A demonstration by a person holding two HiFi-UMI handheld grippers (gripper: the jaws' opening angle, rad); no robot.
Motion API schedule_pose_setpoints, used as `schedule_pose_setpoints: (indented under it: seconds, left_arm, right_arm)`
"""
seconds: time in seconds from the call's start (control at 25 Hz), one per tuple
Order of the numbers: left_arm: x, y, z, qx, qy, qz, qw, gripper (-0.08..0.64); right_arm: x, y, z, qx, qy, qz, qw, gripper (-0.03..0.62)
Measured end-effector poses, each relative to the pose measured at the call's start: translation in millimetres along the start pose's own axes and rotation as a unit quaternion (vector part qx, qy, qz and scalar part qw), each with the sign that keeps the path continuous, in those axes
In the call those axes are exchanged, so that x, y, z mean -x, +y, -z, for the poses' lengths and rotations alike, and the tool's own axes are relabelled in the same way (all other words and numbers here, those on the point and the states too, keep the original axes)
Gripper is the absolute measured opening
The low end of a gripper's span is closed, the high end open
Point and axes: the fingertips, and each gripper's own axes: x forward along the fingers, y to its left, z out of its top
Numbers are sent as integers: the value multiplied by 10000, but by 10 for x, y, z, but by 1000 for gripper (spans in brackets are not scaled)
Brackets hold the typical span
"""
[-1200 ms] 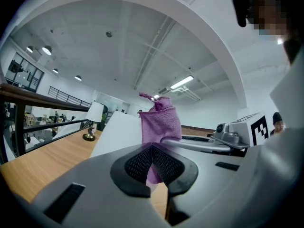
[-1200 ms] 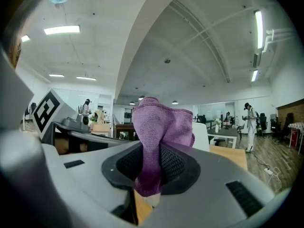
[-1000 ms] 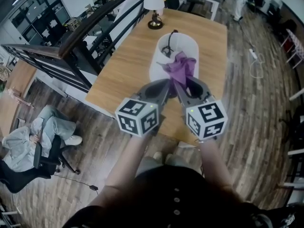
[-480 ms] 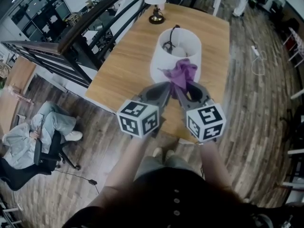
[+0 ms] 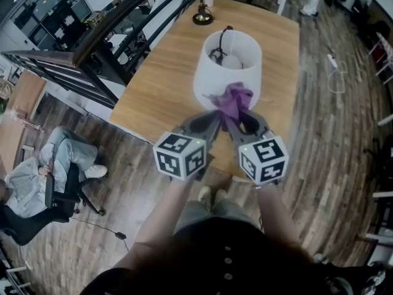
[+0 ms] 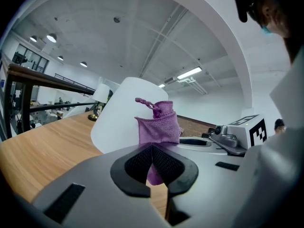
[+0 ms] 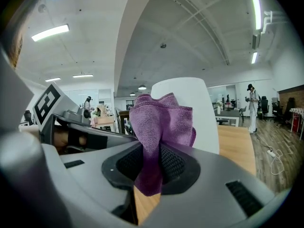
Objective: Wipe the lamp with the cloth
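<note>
A white lampshade (image 5: 212, 75) stands on the wooden table (image 5: 159, 85), its open top showing a bulb and a black cord. A purple cloth (image 5: 232, 102) lies against the shade's near side, pinched in my right gripper (image 5: 231, 117), which is shut on it. My left gripper (image 5: 215, 115) sits right beside it with its jaws shut and nothing between them. In the left gripper view the left gripper (image 6: 152, 147) points at the cloth (image 6: 159, 125) and the shade (image 6: 116, 120). In the right gripper view the cloth (image 7: 159, 122) rises from the right gripper (image 7: 151, 151) before the shade (image 7: 202, 108).
A small table lamp with a brass base (image 5: 201, 5) stands at the table's far end. A dark railing (image 5: 101, 32) runs along the left, with a seated person (image 5: 37, 177) on the floor below. A white cable (image 5: 336, 72) lies on the floor at right.
Both grippers and the cloth have drawn back a little toward me, from over the shade's rim down to its near side. The jaws have stayed as they were.
</note>
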Motion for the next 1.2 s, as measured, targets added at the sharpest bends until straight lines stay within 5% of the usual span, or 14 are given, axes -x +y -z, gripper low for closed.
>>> schedule_pose_setpoints:
  seconds: [0.72,1.2]
  left_arm:
    - [104,77,256,186,155,-102,9997,11]
    - [377,-7,-387,-182,-498,-83,9986,11]
  right_arm:
    - [-32,139,320,-108,402,-113,9991,81]
    - [149,311,-624,382,-453,-189,9981,81]
